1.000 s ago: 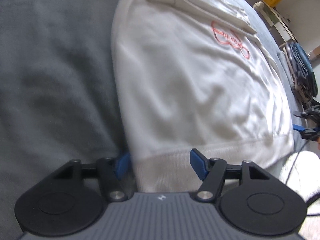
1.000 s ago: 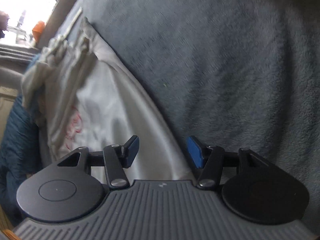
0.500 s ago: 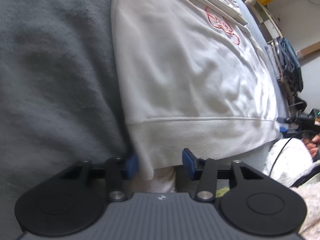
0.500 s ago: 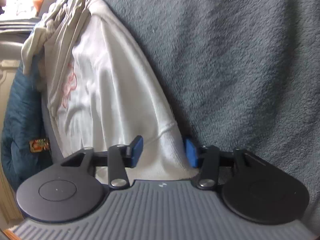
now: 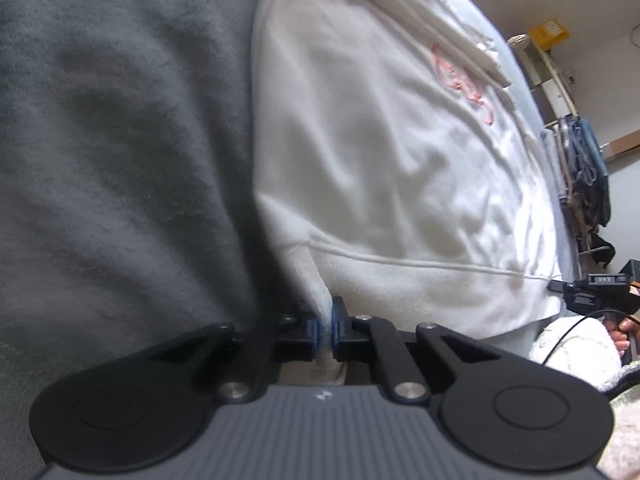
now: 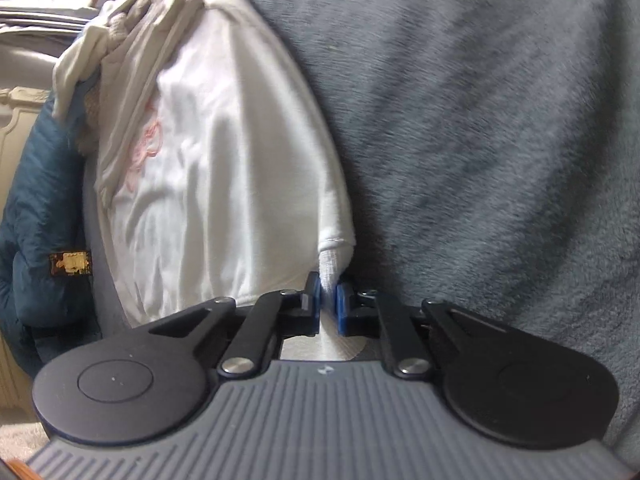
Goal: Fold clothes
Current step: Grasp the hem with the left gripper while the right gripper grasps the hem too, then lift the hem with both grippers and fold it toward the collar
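As seen from the left wrist:
left gripper (image 5: 328, 326): jaws just closed, now clamped on the ribbed hem corner of the white sweatshirt (image 5: 384, 152).
sweatshirt: spread flat on the grey blanket (image 5: 120, 140), pink print (image 5: 464, 80) facing up, sleeves folded across the far end.
right edge: a hand (image 5: 624, 330) with the other gripper at the opposite hem corner; hanging clothes (image 5: 584, 172) behind.

As seen from the right wrist:
right gripper (image 6: 328, 300): jaws just closed, now pinched tight on the other ribbed hem corner of the white sweatshirt (image 6: 224, 168).
sweatshirt: stretched away to upper left over the grey blanket (image 6: 480, 120).
left side: dark blue padded jacket (image 6: 36, 220) with a small yellow label (image 6: 70, 264), just beside the blanket's edge.
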Demonstrator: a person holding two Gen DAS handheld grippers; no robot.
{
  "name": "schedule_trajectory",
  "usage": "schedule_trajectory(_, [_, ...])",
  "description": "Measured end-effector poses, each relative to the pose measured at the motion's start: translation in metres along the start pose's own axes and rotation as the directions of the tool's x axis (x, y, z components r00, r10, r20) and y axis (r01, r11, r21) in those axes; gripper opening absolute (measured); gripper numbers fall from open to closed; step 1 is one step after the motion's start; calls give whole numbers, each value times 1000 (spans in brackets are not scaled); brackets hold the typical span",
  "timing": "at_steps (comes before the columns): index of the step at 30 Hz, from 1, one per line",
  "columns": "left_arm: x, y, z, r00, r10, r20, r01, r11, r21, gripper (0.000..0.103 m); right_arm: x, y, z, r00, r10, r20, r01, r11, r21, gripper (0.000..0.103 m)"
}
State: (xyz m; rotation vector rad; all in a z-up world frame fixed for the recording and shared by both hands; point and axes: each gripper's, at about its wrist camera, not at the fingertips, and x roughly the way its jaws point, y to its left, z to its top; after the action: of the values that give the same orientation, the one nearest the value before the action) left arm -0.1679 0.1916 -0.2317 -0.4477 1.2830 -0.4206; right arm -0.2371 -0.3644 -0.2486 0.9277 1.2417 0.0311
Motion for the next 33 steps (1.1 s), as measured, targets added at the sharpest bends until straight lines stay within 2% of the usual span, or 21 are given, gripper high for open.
schedule_trajectory(5, [9,9,3,999,-23,-46,20,998,-64,11,10,-12,4,999,30,-31,-28,997,72,9])
schedule_trajectory(7, [12,10,3,999,-19,-36,16,997,-76,10,14,-13,5,998,43,-34,-40,995,91,9])
schedule_trajectory(9, [7,5,3,1000,-24,-9,24,998,-54,7,11,-7,4,999,33,-22,-32,998,56,7])
schedule_trajectory(11, [-5,-3,5,998,-59,32,60,998,-33,7,4,5,2,999,46,4,-46,999,4,6])
schedule_trajectory(14, [-27,-7,16,989,-111,95,115,993,-38,6,-15,22,2,991,104,84,-102,994,-28,5])
schedule_trajectory(16, [-43,-10,25,983,-122,140,129,991,-38,6,-31,35,0,977,154,144,-149,988,-47,5])
schedule_trajectory(19, [-71,-20,33,975,-109,191,113,993,-13,6,-56,50,-7,944,237,230,-225,971,-76,5])
schedule_trajectory(23, [-109,-39,38,967,-74,243,66,997,41,6,-86,55,-30,873,363,326,-345,932,-116,5])
schedule_trajectory(27, [-137,-62,28,956,-68,285,40,994,102,6,-96,58,-51,803,454,386,-438,889,-135,5])
schedule_trajectory(30, [-157,-72,16,946,-69,315,23,989,148,6,-98,61,-61,768,495,405,-477,865,-152,4])
schedule_trajectory(33, [-174,-73,3,938,-68,341,17,988,152,6,-104,58,-70,747,521,413,-501,849,-166,4])
